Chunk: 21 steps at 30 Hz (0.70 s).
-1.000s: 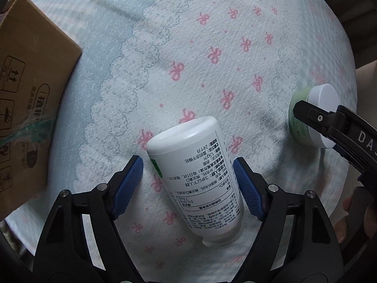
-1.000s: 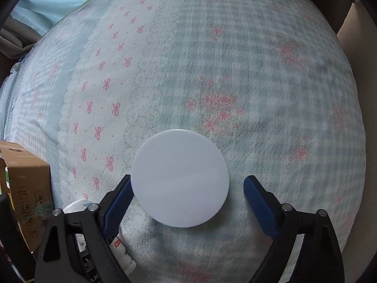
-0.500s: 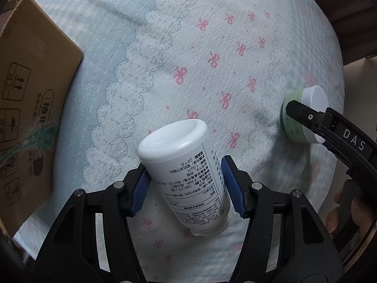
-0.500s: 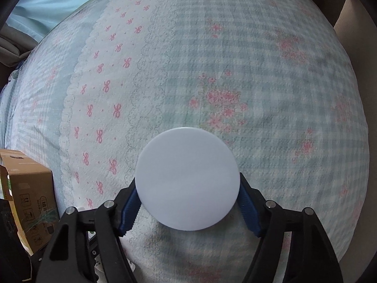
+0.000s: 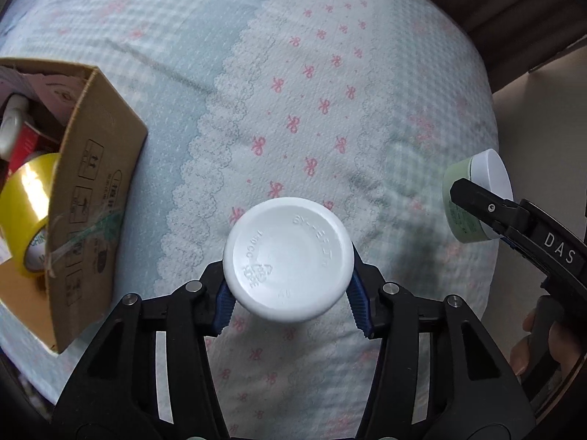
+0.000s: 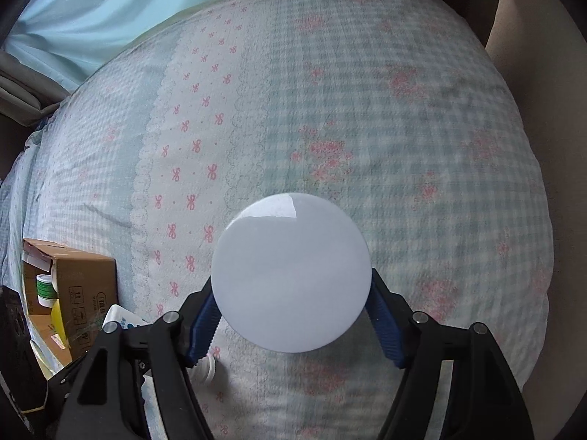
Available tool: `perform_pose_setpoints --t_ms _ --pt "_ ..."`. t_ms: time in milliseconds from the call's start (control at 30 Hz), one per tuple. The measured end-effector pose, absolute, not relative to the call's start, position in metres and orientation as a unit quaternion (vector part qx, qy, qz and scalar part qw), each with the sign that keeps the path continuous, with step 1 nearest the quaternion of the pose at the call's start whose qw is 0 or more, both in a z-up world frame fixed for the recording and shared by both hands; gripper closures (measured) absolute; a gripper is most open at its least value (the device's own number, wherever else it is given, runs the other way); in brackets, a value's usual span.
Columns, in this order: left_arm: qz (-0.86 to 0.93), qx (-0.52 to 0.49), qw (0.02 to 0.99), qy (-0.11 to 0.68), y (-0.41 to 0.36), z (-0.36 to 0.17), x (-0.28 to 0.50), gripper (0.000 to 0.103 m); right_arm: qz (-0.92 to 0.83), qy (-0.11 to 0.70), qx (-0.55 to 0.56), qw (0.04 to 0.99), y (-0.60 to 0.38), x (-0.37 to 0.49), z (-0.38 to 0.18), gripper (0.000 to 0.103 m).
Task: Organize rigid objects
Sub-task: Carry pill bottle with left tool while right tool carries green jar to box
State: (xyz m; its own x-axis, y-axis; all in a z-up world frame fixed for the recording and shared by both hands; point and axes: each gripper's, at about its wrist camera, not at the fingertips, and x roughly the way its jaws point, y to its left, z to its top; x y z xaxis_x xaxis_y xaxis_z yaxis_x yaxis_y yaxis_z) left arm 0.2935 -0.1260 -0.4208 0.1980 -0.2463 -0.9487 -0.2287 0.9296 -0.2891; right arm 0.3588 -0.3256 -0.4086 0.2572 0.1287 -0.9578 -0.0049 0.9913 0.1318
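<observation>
My left gripper (image 5: 290, 302) is shut on a white plastic bottle (image 5: 289, 258), held above the bedspread with its round base facing the camera. My right gripper (image 6: 291, 324) is shut on a green jar with a white lid (image 6: 290, 273); the lid fills the middle of the right wrist view. The same jar (image 5: 473, 198) shows at the right of the left wrist view, clamped in the right gripper's black fingers (image 5: 488, 207). The bottle's neck (image 6: 205, 366) and the left gripper show at the lower left of the right wrist view.
An open cardboard box (image 5: 91, 198) stands on the bed at the left, holding a yellow tape roll (image 5: 25, 212) and other items; it also shows in the right wrist view (image 6: 84, 293). The patterned bedspread (image 5: 312, 91) lies underneath. A light blue curtain (image 6: 128, 11) hangs behind.
Both grippers closed, the left on the lying bottle and the right on the jar. Both objects were lifted off the bedspread; the bottle tipped so that its base faces the camera. The box interior came into view.
</observation>
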Motion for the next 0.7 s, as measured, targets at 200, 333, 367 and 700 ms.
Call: perform_pose_setpoints --t_ms 200,333,367,700 --pt "-0.033 -0.179 0.778 0.601 -0.128 -0.378 0.277 0.056 0.036 0.572 0.061 0.817 -0.321 0.326 -0.354 0.035" --pt "-0.054 -0.174 0.799 0.574 -0.125 -0.333 0.256 0.056 0.036 0.546 0.061 0.835 -0.311 0.298 -0.312 0.035" --pt "-0.058 -0.174 0.803 0.567 -0.121 -0.32 0.251 0.056 0.038 0.541 0.06 0.838 -0.308 0.29 -0.3 0.035" --pt "-0.053 -0.16 0.847 0.505 -0.035 -0.206 0.203 0.056 0.084 0.508 0.07 0.854 -0.248 0.228 -0.203 0.035"
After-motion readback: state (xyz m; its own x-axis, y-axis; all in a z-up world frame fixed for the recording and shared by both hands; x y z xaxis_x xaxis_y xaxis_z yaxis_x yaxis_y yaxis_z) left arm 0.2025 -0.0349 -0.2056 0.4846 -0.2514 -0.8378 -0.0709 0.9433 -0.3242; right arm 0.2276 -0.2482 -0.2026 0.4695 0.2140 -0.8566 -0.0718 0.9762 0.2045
